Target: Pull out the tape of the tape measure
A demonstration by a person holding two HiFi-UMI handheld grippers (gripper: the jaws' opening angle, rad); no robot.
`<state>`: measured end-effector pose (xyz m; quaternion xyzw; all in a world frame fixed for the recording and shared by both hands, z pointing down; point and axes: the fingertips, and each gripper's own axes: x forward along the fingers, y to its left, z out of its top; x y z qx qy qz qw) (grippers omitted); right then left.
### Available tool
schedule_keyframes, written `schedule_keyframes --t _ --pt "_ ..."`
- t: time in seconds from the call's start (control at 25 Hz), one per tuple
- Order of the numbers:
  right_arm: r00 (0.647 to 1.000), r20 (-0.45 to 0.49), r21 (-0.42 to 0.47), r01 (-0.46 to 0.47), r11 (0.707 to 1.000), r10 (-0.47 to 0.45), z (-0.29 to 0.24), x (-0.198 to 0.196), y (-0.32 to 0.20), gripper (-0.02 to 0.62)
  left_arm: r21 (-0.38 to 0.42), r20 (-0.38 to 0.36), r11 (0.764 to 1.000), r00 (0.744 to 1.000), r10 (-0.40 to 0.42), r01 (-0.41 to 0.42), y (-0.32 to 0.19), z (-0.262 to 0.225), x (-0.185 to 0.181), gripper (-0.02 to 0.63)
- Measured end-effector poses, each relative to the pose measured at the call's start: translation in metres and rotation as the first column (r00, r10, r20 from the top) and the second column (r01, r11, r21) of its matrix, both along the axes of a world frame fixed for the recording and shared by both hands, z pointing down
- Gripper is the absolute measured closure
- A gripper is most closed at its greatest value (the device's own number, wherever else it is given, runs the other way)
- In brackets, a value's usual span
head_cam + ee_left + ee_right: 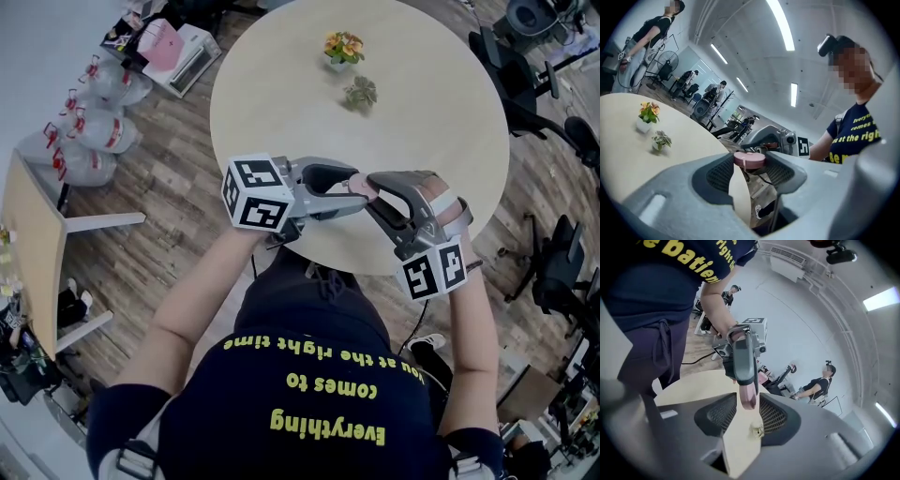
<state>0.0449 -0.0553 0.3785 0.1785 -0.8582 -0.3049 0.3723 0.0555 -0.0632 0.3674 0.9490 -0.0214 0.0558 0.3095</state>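
Observation:
A round pink tape measure (pixel 360 184) hangs in the air over the near edge of the round table (pixel 441 122). My left gripper (pixel 353 193) is shut on it: in the left gripper view the pink disc (pixel 749 159) lies flat, pinched across its width between the pads. My right gripper (pixel 374 189) comes at it from the right, tip to tip with the left one. In the right gripper view the tape measure (pixel 749 398) shows edge-on between the right fingers, with slim gaps to both pads. No pulled-out tape is visible.
Two small potted plants (pixel 343 47) (pixel 360 92) stand at the far side of the table. Office chairs (pixel 511 56) are at the right, packed water bottles (pixel 94 131) and a second table (pixel 33 234) at the left. Other people stand in the background.

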Motion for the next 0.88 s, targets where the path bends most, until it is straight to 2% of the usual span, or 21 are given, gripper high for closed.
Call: schedule_keyframes --t 0.28,0.88 --pt "0.999 -0.033 0.106 0.018 0.994 -0.014 -0.004 -0.003 -0.003 0.462 -0.043 0.007 0.999 1.000 0.005 -0.005 -0.003 0.000 0.001 0.388" --pt "0.997 -0.077 0.159 0.027 0.987 -0.015 0.002 0.003 -0.009 0.503 -0.078 0.021 0.997 1.000 0.009 -0.007 -0.012 0.004 0.008 0.388"
